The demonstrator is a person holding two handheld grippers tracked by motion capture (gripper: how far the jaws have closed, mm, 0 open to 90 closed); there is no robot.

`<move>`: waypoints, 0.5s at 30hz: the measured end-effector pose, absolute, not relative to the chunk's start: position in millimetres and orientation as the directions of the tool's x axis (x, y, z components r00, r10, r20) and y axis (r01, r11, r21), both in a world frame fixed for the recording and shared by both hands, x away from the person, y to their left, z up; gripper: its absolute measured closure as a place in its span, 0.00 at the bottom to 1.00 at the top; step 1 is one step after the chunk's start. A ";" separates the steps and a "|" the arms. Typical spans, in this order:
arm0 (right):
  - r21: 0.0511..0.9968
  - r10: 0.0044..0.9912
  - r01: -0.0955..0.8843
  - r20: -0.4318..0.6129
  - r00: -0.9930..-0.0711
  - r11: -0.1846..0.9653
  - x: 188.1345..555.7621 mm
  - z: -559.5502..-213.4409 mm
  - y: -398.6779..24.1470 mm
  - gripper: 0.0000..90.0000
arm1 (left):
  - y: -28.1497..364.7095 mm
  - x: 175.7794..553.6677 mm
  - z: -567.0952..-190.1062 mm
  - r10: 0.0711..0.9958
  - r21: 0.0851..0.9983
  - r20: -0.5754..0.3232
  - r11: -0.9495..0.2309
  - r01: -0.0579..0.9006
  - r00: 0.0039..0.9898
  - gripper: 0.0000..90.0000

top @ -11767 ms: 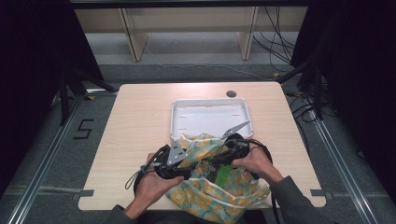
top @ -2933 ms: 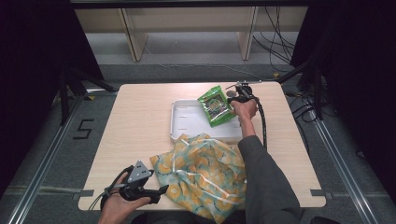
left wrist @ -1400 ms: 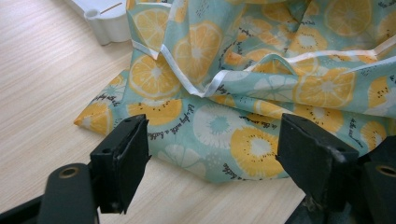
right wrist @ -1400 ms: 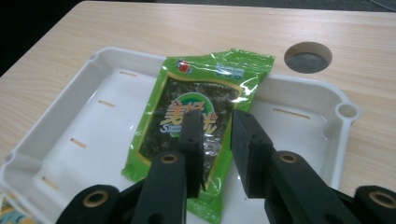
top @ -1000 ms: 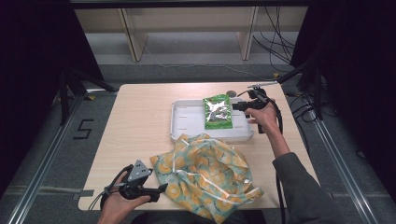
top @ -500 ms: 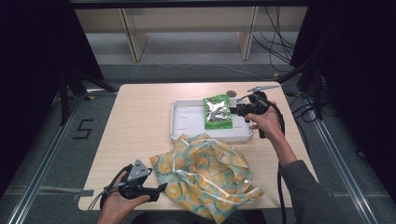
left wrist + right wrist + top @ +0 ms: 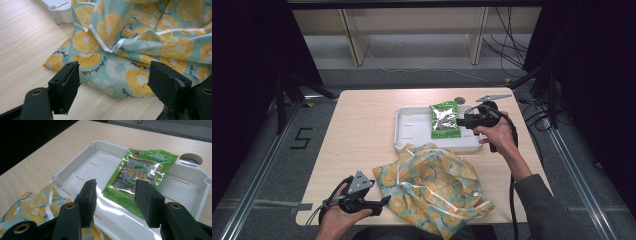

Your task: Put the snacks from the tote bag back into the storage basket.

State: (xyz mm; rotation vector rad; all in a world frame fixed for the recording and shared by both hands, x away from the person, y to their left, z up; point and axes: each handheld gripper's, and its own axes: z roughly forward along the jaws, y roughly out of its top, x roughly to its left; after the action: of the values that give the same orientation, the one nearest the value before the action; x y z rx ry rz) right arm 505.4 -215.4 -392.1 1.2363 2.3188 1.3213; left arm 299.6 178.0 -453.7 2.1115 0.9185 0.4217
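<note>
A green foil snack packet (image 7: 444, 120) lies flat in the white plastic tray (image 7: 412, 131), long axis running away from the person, just ahead of the right gripper (image 7: 460, 121), whose jaws, just been opening, stand apart and empty. The left gripper (image 7: 384, 201), jaws wide, rests beside the lemon-print cloth bag (image 7: 434, 187), the nearer hand for it

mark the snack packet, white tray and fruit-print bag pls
snack packet (image 7: 444, 119), high view, middle of its silver window
white tray (image 7: 412, 129), high view, bare floor left of the packet
fruit-print bag (image 7: 120, 68), left gripper view, flat lower panel
</note>
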 end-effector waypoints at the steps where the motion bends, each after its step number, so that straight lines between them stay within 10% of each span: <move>1: 0.777 0.744 0.586 0.247 -0.621 0.231 503.1 -392.2 -213.9 0.57 | 177.9 299.6 -453.6 0.729 0.769 -0.005 -0.434 0.469 0.684 0.27; 15: 0.786 0.722 0.567 0.241 -0.649 0.247 485.4 -391.5 -210.7 0.51 | 178.6 299.4 -452.7 0.733 0.775 -0.008 -0.425 0.467 0.680 0.27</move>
State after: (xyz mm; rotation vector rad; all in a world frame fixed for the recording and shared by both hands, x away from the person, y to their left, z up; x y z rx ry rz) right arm 485.4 -210.7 -391.5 1.2238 2.3418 1.3603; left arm 299.4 178.6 -452.7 2.0975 0.9203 0.4267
